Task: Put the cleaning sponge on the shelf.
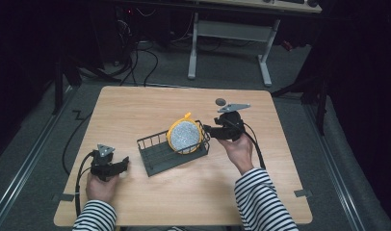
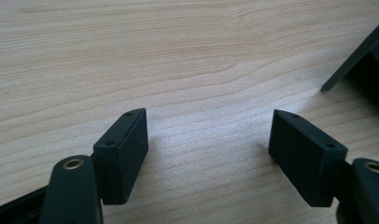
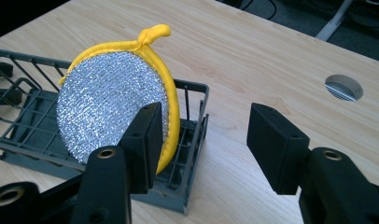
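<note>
Yellow-rimmed scrubber (image 3: 114, 105) stands on edge in wire rack (image 1: 157, 156), leaning on the end wall. My right gripper (image 3: 204, 140) jaws apart, nothing between; one pad seems near the rim. A nudge could topple it out.

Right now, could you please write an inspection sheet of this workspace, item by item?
Surface: wooden table, one round cable hole.
Job's things: silver scouring pad with yellow rim stands upright in the dark wire basket, leaning at its right end.
Clutter: nothing seen.
Grippers: left tongs open over bare wood; right tongs open beside the pad, not pressing it.
Cables: black cable trails from the left tongs.
Surroundings: dark room, grey desk frame behind, floor cables.
</note>
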